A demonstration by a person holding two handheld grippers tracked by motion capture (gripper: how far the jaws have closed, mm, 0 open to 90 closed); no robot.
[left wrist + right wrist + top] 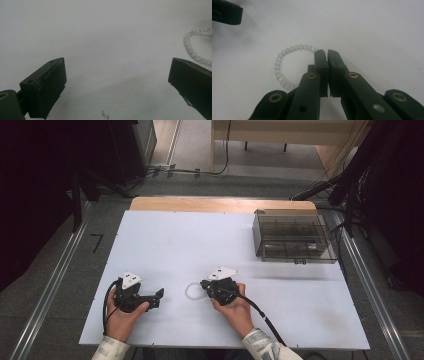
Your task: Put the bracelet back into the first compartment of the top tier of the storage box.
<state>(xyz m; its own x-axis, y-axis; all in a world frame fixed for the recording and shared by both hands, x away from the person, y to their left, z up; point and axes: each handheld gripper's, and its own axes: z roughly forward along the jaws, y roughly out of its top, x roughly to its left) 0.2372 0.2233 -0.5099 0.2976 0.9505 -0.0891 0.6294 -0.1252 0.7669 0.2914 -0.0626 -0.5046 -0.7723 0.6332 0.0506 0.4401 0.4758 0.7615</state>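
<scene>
Right black two-jaw gripper (327, 53), low centre of its view, is pinching the white beaded bracelet (280, 65) lying on the white table (175, 240), lift and placing pending, while left gripper (117, 72) is idling wide open, empty.

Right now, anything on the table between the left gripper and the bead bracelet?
Nothing. In the high view, bare white table separates the left gripper from the bead bracelet. The left gripper view shows the same bare stretch; the right gripper is shut on the bracelet.
</scene>
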